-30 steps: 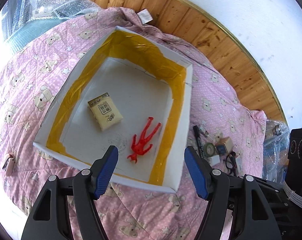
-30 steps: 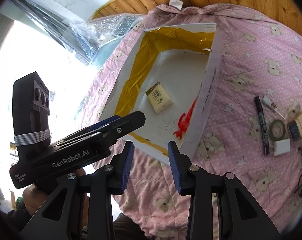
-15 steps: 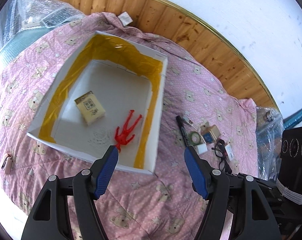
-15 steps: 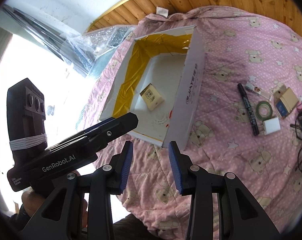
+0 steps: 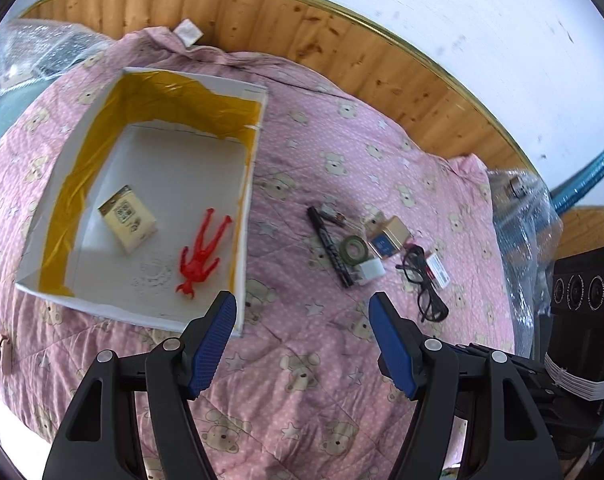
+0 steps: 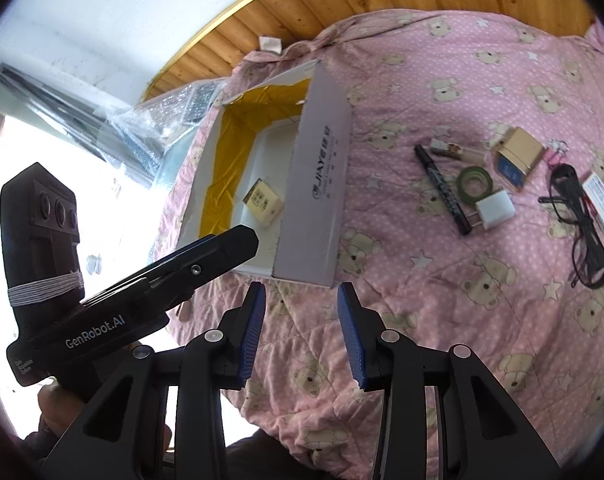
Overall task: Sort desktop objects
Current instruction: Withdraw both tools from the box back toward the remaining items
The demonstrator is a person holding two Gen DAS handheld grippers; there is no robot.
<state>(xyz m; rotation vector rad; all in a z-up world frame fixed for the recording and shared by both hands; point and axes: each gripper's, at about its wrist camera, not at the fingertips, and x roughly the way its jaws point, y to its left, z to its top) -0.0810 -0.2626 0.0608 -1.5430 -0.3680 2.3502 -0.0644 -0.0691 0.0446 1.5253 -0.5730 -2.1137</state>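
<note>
Both grippers have drawn back and swung rightward over the last second, so the white box (image 5: 258, 184) now sits at ten o'clock in the left wrist view and the loose items have come nearer the centre. Left gripper (image 5: 302, 344) hovers over the pink bear-print quilt (image 5: 302, 400) with its jaws released wide and nothing between them; right gripper (image 6: 301, 332) hangs above the quilt's near edge, jaws parted more narrowly and also empty. Inside the yellow-lined box lie a red toy figure (image 5: 200, 254) and, just beside it at ten o'clock, a small cream carton (image 5: 128, 224). Well apart from the box, at three o'clock of it, the unsorted cluster rests on the quilt: a black marker (image 5: 329, 246), a roll of green tape (image 5: 353, 249) touching a white charger plug (image 5: 371, 270), a tan and blue box (image 5: 388, 236), black glasses (image 5: 424, 284) and a small white packet (image 5: 438, 270).
</note>
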